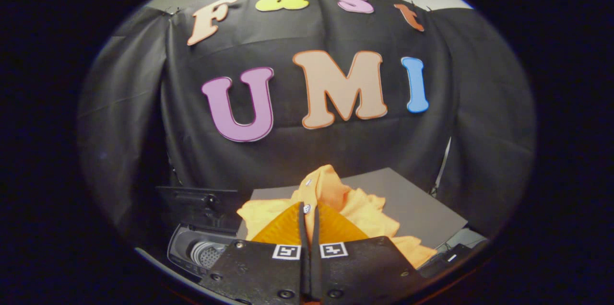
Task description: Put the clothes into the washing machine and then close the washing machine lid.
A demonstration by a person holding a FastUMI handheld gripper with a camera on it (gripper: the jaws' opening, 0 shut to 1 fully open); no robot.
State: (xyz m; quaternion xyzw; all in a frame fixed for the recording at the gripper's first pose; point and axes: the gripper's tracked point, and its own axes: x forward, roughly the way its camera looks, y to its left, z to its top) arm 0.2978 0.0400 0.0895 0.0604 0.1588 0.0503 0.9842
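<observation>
The orange clothes (336, 199) are pinched between the closed jaws, above the desk (412, 199), and should be carried left and lowered fully into the open washing machine (201, 252) before being let go.

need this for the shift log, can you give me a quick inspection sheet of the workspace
surface: grey board, bare beyond the cloth
job's things: orange garment heaped on the board just ahead of the fingers; washer beside it with lid up and drum showing
clutter: nothing seen
grippers: gripper jaws nearly together, a strip of garment showing in the slit; a firm grip cannot be told
cables: thin dark line hanging beside the board, maybe a cable
surroundings: black cloth wall, pale wall above
</observation>
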